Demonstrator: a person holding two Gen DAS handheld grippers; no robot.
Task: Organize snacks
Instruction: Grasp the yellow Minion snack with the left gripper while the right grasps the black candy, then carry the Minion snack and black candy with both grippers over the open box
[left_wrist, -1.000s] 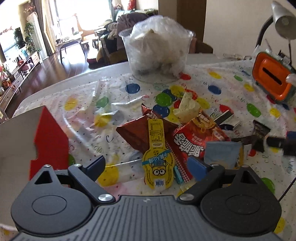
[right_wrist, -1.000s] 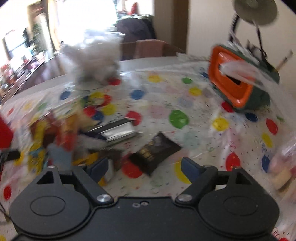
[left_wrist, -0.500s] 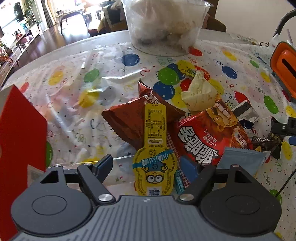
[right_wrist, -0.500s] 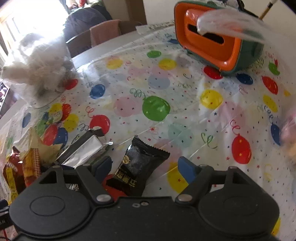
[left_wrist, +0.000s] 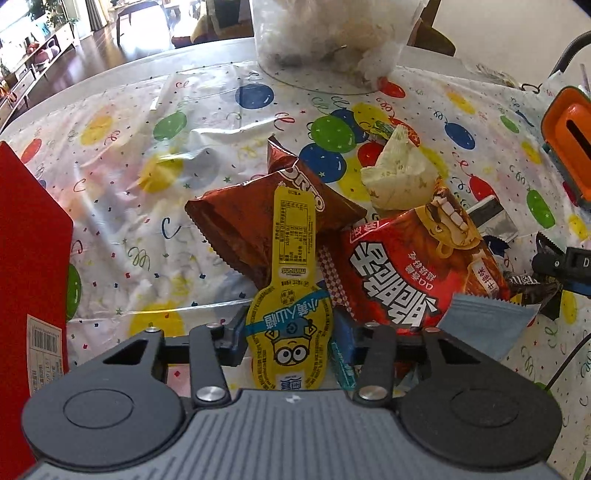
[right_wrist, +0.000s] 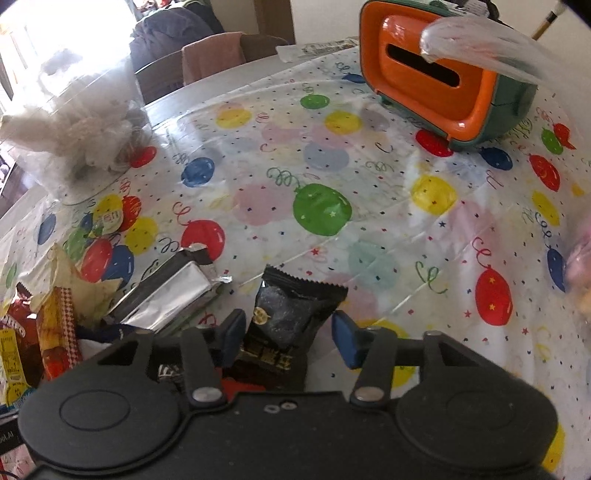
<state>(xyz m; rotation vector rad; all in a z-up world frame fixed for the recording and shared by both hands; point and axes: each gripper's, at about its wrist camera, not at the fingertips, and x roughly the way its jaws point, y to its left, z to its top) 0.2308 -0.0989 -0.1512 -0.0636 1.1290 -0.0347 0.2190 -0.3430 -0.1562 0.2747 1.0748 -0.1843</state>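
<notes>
Both tools are closing at once, each on its own snack, and the job now is to seat each grip cleanly before any lift. The left tool (left_wrist: 290, 334) has the round head of the yellow Minions snack (left_wrist: 290, 325) between its blue pads, which look to be at or very near its edges; that packet lies atop the brown Oreo pack (left_wrist: 258, 221) and just beside the red snack bag (left_wrist: 410, 273) on the balloon-print tabletop (left_wrist: 147, 184). Close on the wide round end only, so the Oreo pack below and the thin teal wrapper by the right pad are not pinched along with it. The right tool (right_wrist: 288, 334) straddles the black snack packet (right_wrist: 291, 314): the left pad appears to touch it while the right pad stands a little apart, so the jaws are not yet clamped. Centring the tool over the packet should stop it skating sideways toward the silver foil packet (right_wrist: 173, 291). Both wrappers look light and slippery, so a firm squeeze on their filled part, then a straight lift, seems safest.
</notes>
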